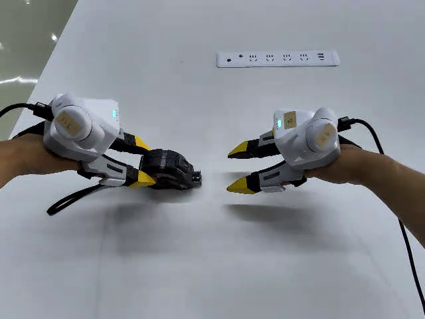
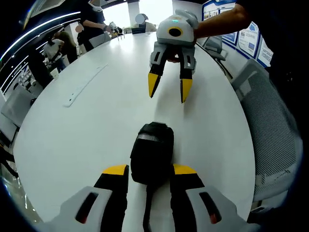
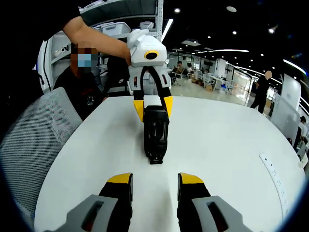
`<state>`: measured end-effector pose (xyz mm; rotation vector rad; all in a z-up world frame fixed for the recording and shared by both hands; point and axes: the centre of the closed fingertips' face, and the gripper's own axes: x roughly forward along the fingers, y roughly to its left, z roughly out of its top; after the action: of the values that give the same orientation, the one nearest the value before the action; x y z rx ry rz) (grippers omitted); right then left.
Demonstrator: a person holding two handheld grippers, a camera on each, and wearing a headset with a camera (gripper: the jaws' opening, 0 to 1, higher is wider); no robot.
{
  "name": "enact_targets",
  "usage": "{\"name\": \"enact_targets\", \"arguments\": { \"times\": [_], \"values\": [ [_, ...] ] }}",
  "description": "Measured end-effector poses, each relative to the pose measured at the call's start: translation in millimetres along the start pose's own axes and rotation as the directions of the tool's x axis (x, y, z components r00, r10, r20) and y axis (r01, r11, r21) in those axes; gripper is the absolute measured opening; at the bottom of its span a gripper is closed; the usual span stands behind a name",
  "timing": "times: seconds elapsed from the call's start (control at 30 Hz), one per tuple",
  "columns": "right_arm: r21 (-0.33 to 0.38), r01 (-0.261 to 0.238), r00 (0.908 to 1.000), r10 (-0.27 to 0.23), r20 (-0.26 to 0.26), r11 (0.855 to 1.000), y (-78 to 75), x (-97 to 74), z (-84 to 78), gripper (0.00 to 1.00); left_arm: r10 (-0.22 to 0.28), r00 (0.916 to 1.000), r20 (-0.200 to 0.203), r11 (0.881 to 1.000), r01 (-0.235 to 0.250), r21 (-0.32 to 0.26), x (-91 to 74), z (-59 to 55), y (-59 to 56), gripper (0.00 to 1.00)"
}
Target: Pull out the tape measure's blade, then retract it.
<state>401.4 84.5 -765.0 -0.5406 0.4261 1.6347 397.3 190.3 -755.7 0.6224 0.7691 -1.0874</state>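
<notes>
A black tape measure [image 1: 171,170] rests on the white table, its blade tip facing right. My left gripper [image 1: 141,161] is shut on the case, one yellow tip on each side of it. In the left gripper view the tape measure [image 2: 152,152] sits between the yellow fingertips [image 2: 115,170]. My right gripper [image 1: 239,167] hovers open a short way to the right of the tape, with nothing between its tips. The right gripper view shows the tape measure [image 3: 156,131] straight ahead, beyond the open gripper [image 3: 154,180]. The tape's black wrist strap [image 1: 70,198] trails left under my left hand.
A white power strip [image 1: 277,58] lies flat at the far side of the table. Black cables [image 1: 392,199] run from both grippers. Office chairs [image 2: 270,121] stand along the table's edge, and people stand further off in the room.
</notes>
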Motion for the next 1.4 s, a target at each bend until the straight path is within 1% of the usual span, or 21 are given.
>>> {"name": "enact_targets", "arguments": {
  "times": [0.27, 0.6, 0.7, 0.87, 1.03, 1.2, 1.4],
  "values": [
    [-0.003, -0.027, 0.9996, 0.027, -0.002, 1.0, -2.5, 17.8, 3.1, 0.31, -0.015, 0.9999, -0.005, 1.0, 0.015, 0.015, 4.2, -0.8, -0.6, 0.26],
    [-0.009, -0.056, 0.9983, 0.056, -0.015, 0.998, -5.7, 38.4, 4.6, 0.27, -0.014, 0.9999, 0.007, 1.0, 0.014, 0.019, 5.1, -1.0, -0.3, 0.25],
    [-0.024, -0.073, 0.997, 0.072, -0.029, 0.997, -5.1, 44.8, 4.7, 0.25, -0.014, 0.9999, 0.006, 1.0, 0.014, 0.021, 5.5, -1.0, -0.4, 0.25],
    [-0.035, -0.08, 0.996, 0.079, -0.042, 0.996, -5.5, 52.0, 5.1, 0.2, -0.013, 0.9999, 0.004, 1.0, 0.013, 0.018, 5.9, -1.1, -0.3, 0.24],
    [-0.053, -0.093, 0.9935, 0.089, -0.071, 0.994, -4.6, 60.6, 1.0, 0.17, -0.013, 0.9999, 0.009, 1.0, 0.012, 0.009, 6.2, -1.2, -0.1, 0.24],
    [-0.058, -0.087, 0.9927, 0.082, -0.088, 0.995, -5.6, 63.8, -2.0, 0.12, -0.014, 0.9998, 0.016, 1.0, 0.014, 0.0, 6.4, -1.3, 0.1, 0.24],
    [-0.065, -0.083, 0.9934, 0.078, -0.084, 0.994, -4.4, 62.6, -0.6, 0.11, -0.016, 0.9996, 0.023, 1.0, 0.016, -0.008, 6.5, -1.7, 1.0, 0.24]
  ]
}}
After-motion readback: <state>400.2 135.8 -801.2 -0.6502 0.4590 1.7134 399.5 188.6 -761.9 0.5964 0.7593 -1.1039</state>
